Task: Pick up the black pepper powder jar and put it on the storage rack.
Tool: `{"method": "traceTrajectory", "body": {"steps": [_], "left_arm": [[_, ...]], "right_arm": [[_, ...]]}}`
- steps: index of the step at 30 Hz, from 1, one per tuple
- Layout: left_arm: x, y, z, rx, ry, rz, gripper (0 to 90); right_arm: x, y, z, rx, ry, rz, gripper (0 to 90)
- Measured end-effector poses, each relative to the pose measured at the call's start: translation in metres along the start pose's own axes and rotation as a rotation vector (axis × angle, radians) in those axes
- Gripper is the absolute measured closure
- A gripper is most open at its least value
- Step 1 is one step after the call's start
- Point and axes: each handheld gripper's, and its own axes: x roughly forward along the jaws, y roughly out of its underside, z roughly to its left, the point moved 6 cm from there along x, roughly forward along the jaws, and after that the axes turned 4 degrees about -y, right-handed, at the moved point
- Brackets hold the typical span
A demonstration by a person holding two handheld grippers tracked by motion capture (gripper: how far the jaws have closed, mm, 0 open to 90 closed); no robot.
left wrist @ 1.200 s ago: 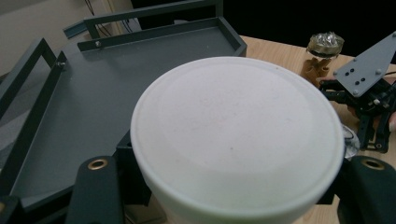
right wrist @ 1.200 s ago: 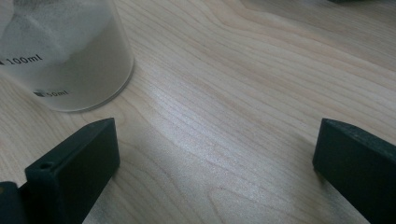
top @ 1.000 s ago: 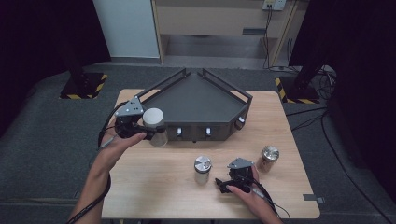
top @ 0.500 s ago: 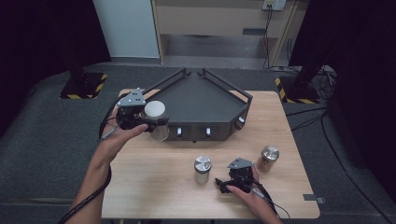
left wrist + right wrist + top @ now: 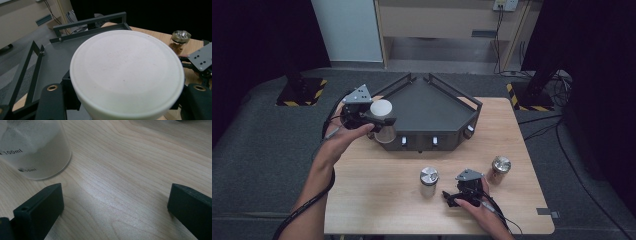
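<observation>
The left gripper (image 5: 379, 120) is closed on a jar with a white lid (image 5: 382, 120), and it holds this jar in the air, above the left front corner of the dark tray (image 5: 432, 107), at the left edge of the wooden table (image 5: 377, 200). In the left gripper view the white lid (image 5: 127, 75) is very near the camera, and a black jaw stands at each side of the jar, pressing on it just under the lid. The body of the jar is clear and hangs below the lid. The tray is a dark metal one with low rails around it and it stands at the far side of the table. The right gripper (image 5: 451, 198) rests low on the table near the front edge, and its jaws are wide apart with nothing between them; in the right gripper view there is bare wood between the two black jaws. Just beside its left jaw stands a clear jar with a metal lid (image 5: 429, 181), and its wall (image 5: 35, 150) carries volume marks. A second jar with a metal lid (image 5: 500, 169) stands to the right, near the right gripper but not touching it.
</observation>
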Motion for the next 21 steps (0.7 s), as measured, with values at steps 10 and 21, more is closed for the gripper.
{"method": "traceTrajectory", "body": {"steps": [10, 21], "left_arm": [[0.007, -0.015, 0.011, 0.0, -0.004, 0.0, 32.7], [0.022, -0.018, 0.02, 0.002, -0.027, 0.0, 32.7]], "right_arm": [[0.0, 0.0, 0.0, -0.001, 0.001, -0.001, 0.7], [0.0, 0.0, 0.0, 0.0, 0.001, 0.0, 0.7]]}}
